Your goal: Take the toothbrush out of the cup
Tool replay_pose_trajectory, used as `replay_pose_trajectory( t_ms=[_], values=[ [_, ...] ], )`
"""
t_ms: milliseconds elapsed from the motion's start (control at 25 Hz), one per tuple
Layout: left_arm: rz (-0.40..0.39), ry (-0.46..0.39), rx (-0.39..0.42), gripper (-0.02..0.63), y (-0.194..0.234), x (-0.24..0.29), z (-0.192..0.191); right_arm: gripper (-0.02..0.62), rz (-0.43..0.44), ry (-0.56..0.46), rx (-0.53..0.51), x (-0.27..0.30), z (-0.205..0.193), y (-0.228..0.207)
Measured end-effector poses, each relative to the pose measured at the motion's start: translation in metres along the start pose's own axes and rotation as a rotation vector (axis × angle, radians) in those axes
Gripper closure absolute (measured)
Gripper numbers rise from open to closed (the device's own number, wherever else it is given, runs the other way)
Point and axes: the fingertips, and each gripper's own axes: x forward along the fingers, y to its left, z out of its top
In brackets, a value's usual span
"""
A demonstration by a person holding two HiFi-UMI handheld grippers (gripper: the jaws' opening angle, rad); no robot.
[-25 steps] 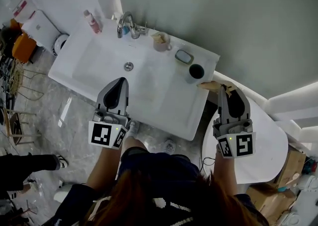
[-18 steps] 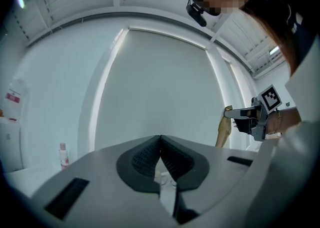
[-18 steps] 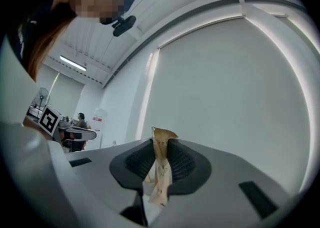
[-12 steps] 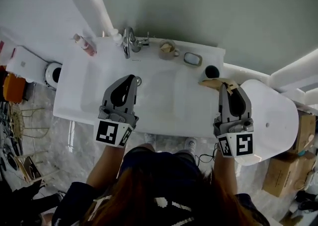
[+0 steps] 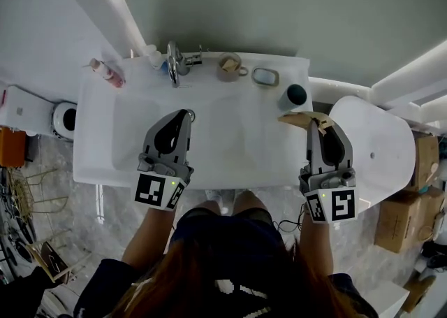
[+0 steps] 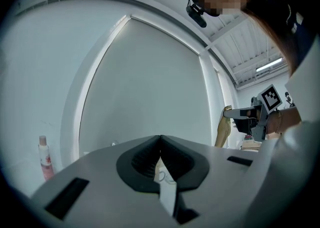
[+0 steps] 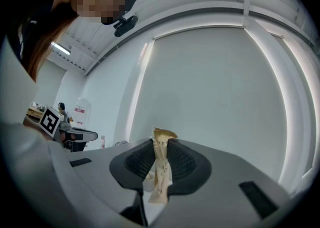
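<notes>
"Two cups stand at the back of your white ceramic washbasin (image 5: 230, 163). Which one matters, and how far along are you?"

"Mostly done, I'd judge, if what I hold is the brush. My right gripper (image 5: 314, 126) is clamped narrow on a flat tan paper-wrapped strip (image 5: 297, 118), which pokes out past the pads. It looks like a wrapped toothbrush, but I can't confirm that through the paper. It hangs over the basin's right edge, clear of both cups."

"And the cups?"

"The dark round cup (image 5: 295, 94) sits near the right corner, just beyond the strip, and I see nothing standing up out of it. The beige handled mug (image 5: 228, 66), beside the chrome tap (image 5: 174, 65), has something pale inside, too small to name."

"Your other tool?"

"My left gripper (image 5: 183, 114) is closed fully on nothing, held level over the bowl."

"What's left?"

"If the strip is the brush, only setting it down. If not, the mug needs checking."
</notes>
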Motion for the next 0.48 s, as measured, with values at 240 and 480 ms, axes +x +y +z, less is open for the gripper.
replay_pose_trajectory(
  t_ms=[240,480],
  values=[
    [0.006,-0.003,-0.008,0.588,-0.006,0.016,-0.003,0.511,0.034,0.020,-0.002,0.008,-0.006,-0.005],
    [-0.004,0.016,0.008,0.588,-0.017,0.049,-0.005,0.511,0.080,0.024,0.008,0.023,-0.010,-0.012]
  ],
)
